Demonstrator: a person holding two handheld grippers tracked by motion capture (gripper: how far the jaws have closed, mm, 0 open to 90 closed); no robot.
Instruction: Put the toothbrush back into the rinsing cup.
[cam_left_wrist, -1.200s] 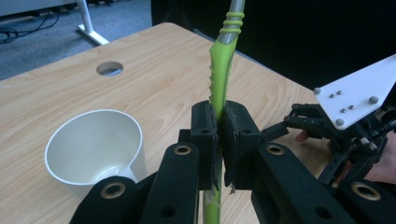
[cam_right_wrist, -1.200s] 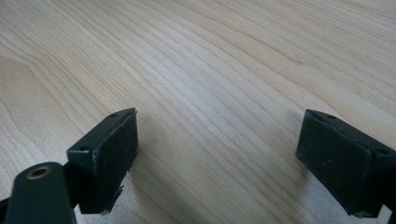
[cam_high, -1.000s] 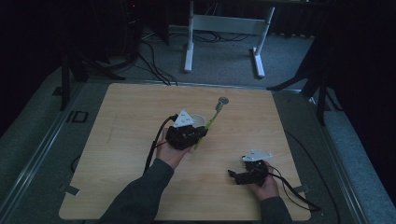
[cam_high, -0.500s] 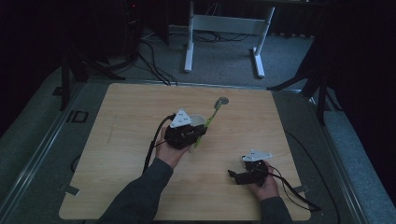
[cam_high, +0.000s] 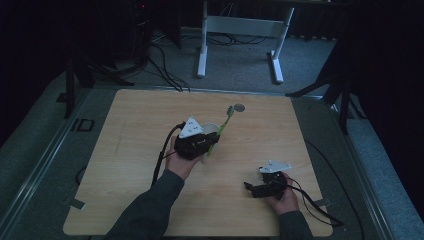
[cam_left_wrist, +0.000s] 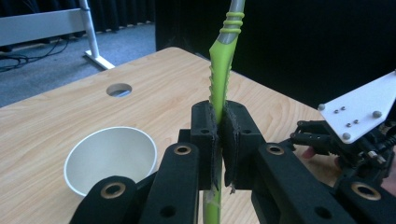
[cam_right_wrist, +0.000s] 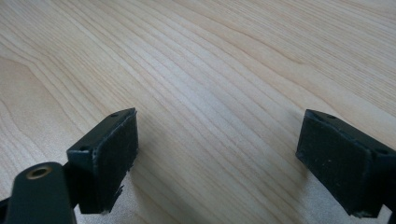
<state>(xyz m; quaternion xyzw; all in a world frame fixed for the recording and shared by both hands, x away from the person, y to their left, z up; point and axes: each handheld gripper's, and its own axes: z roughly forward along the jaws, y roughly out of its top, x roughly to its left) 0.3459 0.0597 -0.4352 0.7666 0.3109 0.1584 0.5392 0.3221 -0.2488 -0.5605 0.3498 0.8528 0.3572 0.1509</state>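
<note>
A: Dark is the room around the pale wooden counter (cam_high: 150, 150); behind it lies a grey carpet floor (cam_high: 240, 65), with the white metal legs of another table (cam_high: 202, 45) and some black cables (cam_high: 165, 65) on it.

B: And where is the green plastic brush with the grey neck (cam_left_wrist: 223, 65)?

A: It is in the left gripper (cam_left_wrist: 218, 135). The two black fingers (cam_left_wrist: 203, 140) are pressed together on its green handle, which rises between them and leans a little. In the high view the brush (cam_high: 223, 127) reaches from that gripper (cam_high: 206, 144) toward the round hole in the counter (cam_high: 239, 107), and its far end is close beside this hole.

B: I see a cup as well.

A: Yes, a small white paper cup (cam_left_wrist: 111, 156). It stands upright on the counter, open and empty, just beside the brush, on the side of the hole. In the high view the cup (cam_high: 212, 129) is partly hidden under the gripper's grey three-cornered plate (cam_high: 191, 128).

B: And the other hand?

A: The right gripper (cam_high: 252, 189) rests on the counter, well apart from the brush, nearer to the person's edge. Its fingers (cam_right_wrist: 109, 158) stand wide, and between them is nothing but bare wood. In the left gripper view this gripper (cam_left_wrist: 359, 135) shows behind the brush.

B: Does the brush touch the cup?

A: I cannot tell it from these views.
</note>
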